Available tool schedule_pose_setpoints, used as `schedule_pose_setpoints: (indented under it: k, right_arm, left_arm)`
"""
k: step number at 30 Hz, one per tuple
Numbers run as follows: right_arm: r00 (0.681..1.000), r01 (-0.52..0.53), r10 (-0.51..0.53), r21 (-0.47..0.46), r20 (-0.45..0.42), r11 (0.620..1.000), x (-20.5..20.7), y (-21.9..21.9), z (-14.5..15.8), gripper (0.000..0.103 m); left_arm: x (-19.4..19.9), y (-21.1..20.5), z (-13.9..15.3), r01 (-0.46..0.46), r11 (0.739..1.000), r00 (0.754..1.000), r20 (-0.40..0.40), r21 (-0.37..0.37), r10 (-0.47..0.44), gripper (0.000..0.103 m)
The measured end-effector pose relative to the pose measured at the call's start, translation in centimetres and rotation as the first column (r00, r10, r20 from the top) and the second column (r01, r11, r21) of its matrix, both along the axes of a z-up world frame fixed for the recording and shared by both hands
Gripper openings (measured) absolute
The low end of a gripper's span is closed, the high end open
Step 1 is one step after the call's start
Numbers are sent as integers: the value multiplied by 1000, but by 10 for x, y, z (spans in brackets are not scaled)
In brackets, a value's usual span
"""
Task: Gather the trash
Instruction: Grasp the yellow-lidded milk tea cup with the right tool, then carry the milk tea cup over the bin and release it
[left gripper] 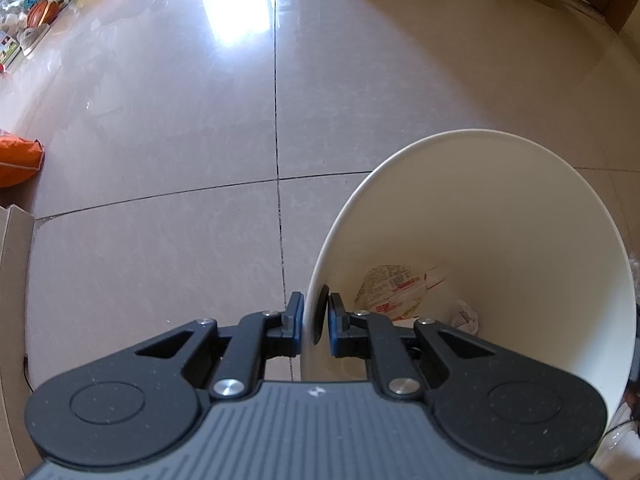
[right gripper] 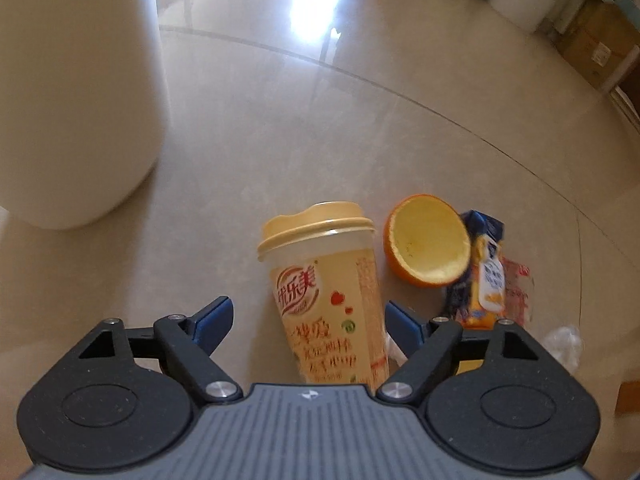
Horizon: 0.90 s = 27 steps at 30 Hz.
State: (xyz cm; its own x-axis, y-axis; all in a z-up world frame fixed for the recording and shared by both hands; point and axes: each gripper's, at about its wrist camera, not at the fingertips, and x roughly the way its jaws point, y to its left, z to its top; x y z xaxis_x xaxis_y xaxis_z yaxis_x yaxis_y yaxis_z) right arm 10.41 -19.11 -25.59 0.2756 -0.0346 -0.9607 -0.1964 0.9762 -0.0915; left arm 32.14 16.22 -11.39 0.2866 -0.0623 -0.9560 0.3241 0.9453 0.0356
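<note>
My left claw (left gripper: 315,318) is clamped on the rim of the white bin (left gripper: 500,216): one finger sits outside the wall, the other inside it, with the wall pinched between the pads. Down in the bin I can see a printed wrapper (left gripper: 394,290) and a crumpled bit of paper (left gripper: 466,316) lying on the bottom. The bin stands on the tiled floor (left gripper: 160,140).

My right claw (right gripper: 308,322) is spread wide, pointing steeply down at the floor. A cup (right gripper: 328,300) with a tan lid lies between its fingers, lid end away from me. The right finger (right gripper: 404,322) is just beside the cup's side; the left finger (right gripper: 212,318) stands clear of it with floor showing between. Neither pad presses the cup. To the cup's right lies an orange peel (right gripper: 426,248), hollow side up, and touching it a small carton (right gripper: 482,276). The bin's wall rises at the left of this view.
</note>
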Motion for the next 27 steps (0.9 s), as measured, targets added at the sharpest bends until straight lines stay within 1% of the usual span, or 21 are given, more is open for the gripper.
schedule_pose_setpoints:
  k: [2, 5, 7, 11, 12, 13, 14, 16, 21, 24, 27]
  right_arm:
    - [1000, -27, 27, -30, -15, 999, 4, 1, -13, 86]
    - [999, -40, 38, -70, -35, 997, 14, 1, -31, 87]
    - [998, -45, 41, -93, -39, 995, 17, 3, -39, 87]
    - [997, -49, 43, -108, -58, 993, 21, 5, -49, 86]
    - [997, -49, 42, -108, -61, 993, 22, 6, -50, 85]
    - [998, -44, 38, -108, -58, 993, 23, 7, -49, 82]
    - [998, -34, 29, -109, -48, 993, 24, 7, -48, 81]
    - [999, -11, 7, -107, -39, 994, 26, 6, -47, 80]
    - [998, 19, -25, -103, -52, 995, 29, 6, -42, 80]
    - [997, 38, -42, -79, -58, 996, 29, 3, -30, 79]
    - [998, 42, -44, -51, -54, 998, 25, 1, -12, 79]
  left_arm:
    - [-1, -2, -1, 5, 1000, 1000, 1, 5, -5, 11]
    - [-2, -3, -2, 7, 1000, 1000, 1, 6, -7, 11]
    - [-2, -4, -1, 5, 1000, 1000, 0, 3, -5, 11]
    - [-2, -5, 0, 7, 1000, 1000, 0, 7, -7, 11]
    - [-2, -5, 0, 8, 1000, 1000, 1, 8, -8, 11]
    - [-2, -5, -1, 10, 1000, 1000, 1, 10, -10, 11]
    - [-2, -6, -1, 10, 1000, 1000, 0, 11, -10, 11]
    - [-2, -6, 0, 7, 1000, 1000, 1, 10, -7, 11]
    - [-1, -5, 0, 5, 1000, 1000, -1, 5, -5, 11]
    - [-1, -3, 0, 2, 1000, 1000, -2, 2, -2, 11]
    - [-2, -2, 0, 7, 1000, 1000, 2, 1, -7, 10]
